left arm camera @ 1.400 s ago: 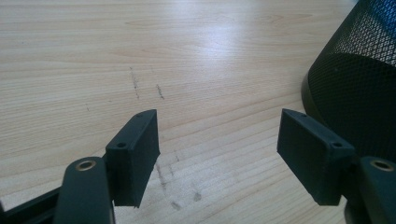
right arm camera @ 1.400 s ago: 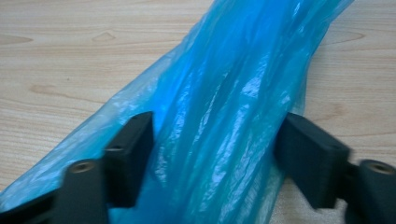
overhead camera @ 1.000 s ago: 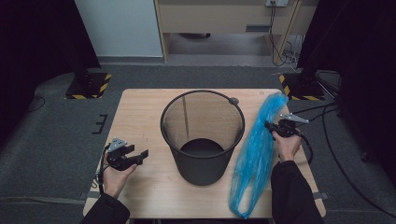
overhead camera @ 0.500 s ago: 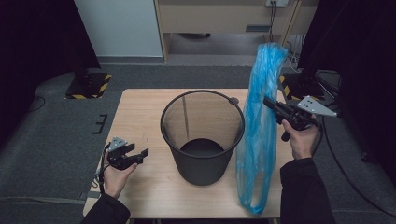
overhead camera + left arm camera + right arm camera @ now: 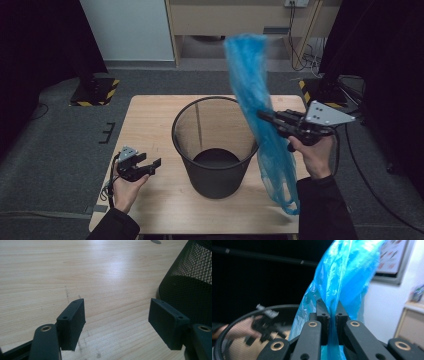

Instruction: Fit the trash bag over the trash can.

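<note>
While the black mesh wastebasket stands upright near the middle of the wooden table, a long blue plastic bag is held pinched between the closed jaws of the right gripper, just beside the basket's right rim. In the high view the bag is seen stretched well above the gripper and hanging below it, its lower end dangling near the table's front right corner, so part of the basket's rim is crossed by the film. The left gripper is kept low over the table to the left of the basket, its jaws spread wide with nothing between them. In the left gripper view bare wood grain is shown between the two pads, and the basket's mesh wall is seen close at the right. In the right gripper view the crumpled blue film is seen clamped between the fingertips, and the other hand with its gripper is made out through the mesh of the basket. A striped floor base is seen beyond the table.
</note>
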A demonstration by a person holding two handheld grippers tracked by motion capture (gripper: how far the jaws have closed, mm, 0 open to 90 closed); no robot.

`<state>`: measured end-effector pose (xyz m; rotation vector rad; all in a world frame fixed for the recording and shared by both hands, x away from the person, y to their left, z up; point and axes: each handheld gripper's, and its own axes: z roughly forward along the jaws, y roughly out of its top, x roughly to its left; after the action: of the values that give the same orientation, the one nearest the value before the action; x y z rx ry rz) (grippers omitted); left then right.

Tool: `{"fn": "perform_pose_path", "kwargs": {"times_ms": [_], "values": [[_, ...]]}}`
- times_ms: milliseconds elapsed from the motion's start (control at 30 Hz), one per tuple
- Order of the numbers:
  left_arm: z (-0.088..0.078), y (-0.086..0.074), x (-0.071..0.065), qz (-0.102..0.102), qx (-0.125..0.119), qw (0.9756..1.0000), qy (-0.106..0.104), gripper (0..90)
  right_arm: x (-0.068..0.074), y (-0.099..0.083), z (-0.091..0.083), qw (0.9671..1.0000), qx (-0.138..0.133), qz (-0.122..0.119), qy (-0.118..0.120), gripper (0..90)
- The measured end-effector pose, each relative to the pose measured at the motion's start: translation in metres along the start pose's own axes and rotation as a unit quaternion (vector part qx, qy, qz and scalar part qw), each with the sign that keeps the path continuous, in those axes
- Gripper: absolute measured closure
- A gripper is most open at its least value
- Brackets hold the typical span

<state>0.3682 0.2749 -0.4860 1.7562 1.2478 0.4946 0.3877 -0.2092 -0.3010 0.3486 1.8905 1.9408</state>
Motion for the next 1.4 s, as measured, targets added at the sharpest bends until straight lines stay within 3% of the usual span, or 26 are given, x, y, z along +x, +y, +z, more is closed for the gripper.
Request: {"fn": "perform_pose_path", "kwargs": {"times_ms": [100,167,300,400,500,600,633,667,767,833,933,1000,1033,1067,1233,1333,1367,1400], "values": [[0.0,0.0,0.0,0.0,0.0,1.0,0.001,29.0,0.006,-0.004,0.011,0.9996,0.026,0.0,0.012,85.7],[0.0,0.0,0.0,0.0,0.0,1.0,0.001,29.0,0.009,-0.012,0.022,0.9977,0.063,0.009,0.023,84.1],[0.0,0.0,-0.001,0.0,-0.003,1.0,-0.001,29.0,0.013,-0.021,0.033,0.9949,0.097,0.002,0.028,83.0],[0.0,0.001,-0.001,0.002,-0.004,1.0,-0.001,29.0,0.015,-0.026,0.038,0.991,0.131,0.0,0.031,81.5],[0.0,0.001,-0.001,0.002,-0.003,1.0,-0.001,29.0,0.015,-0.027,0.038,0.9892,0.143,0.01,0.031,75.2],[-0.001,0.001,-0.001,0.001,-0.003,1.0,-0.001,29.0,0.015,-0.024,0.037,0.9892,0.137,0.034,0.038,63.2],[-0.001,0.001,-0.001,0.001,-0.005,1.0,-0.001,29.0,0.015,-0.024,0.037,0.9892,0.137,0.034,0.038,63.2],[-0.002,0.001,-0.001,0.0,-0.008,1.0,-0.001,29.0,0.015,-0.021,0.036,0.9901,0.125,0.048,0.043,55.9],[-0.003,0.001,-0.001,0.0,-0.01,0.9999,-0.001,29.0,0.015,-0.018,0.034,0.9912,0.11,0.06,0.044,50.5],[-0.002,0.002,-0.001,-0.014,-0.015,0.9998,0.001,28.6,0.013,-0.01,0.029,0.9928,0.079,0.08,0.041,45.4],[0.002,0.004,-0.001,-0.022,-0.016,0.9996,0.002,28.0,0.014,0.004,0.029,0.9938,0.049,0.096,0.026,39.7],[0.005,0.007,-0.003,-0.012,-0.015,0.9998,0.01,27.7,0.013,0.014,0.031,0.9943,0.03,0.103,0.003,32.4],[0.006,0.008,-0.004,-0.007,-0.016,0.9998,0.011,27.7,0.013,0.014,0.031,0.9943,0.03,0.103,0.003,32.4],[0.009,0.008,-0.005,0.006,-0.014,0.9999,0.001,28.8,0.011,0.026,0.038,0.9926,0.021,0.117,-0.022,27.9],[0.014,0.004,-0.008,0.014,-0.002,0.9998,-0.01,27.8,0.007,0.045,0.055,0.9922,0.017,0.114,-0.048,25.0],[0.015,0.002,-0.009,0.011,-0.002,0.9998,-0.016,25.7,0.009,0.057,0.075,0.9901,0.015,0.126,-0.061,25.3],[0.015,0.002,-0.01,0.016,-0.004,0.9997,-0.021,26.4,0.013,0.063,0.092,0.989,0.025,0.127,-0.071,24.1],[0.014,0.002,-0.01,0.02,-0.004,0.9996,-0.021,27.3,0.015,0.063,0.098,0.9893,0.028,0.123,-0.074,23.8]]}}
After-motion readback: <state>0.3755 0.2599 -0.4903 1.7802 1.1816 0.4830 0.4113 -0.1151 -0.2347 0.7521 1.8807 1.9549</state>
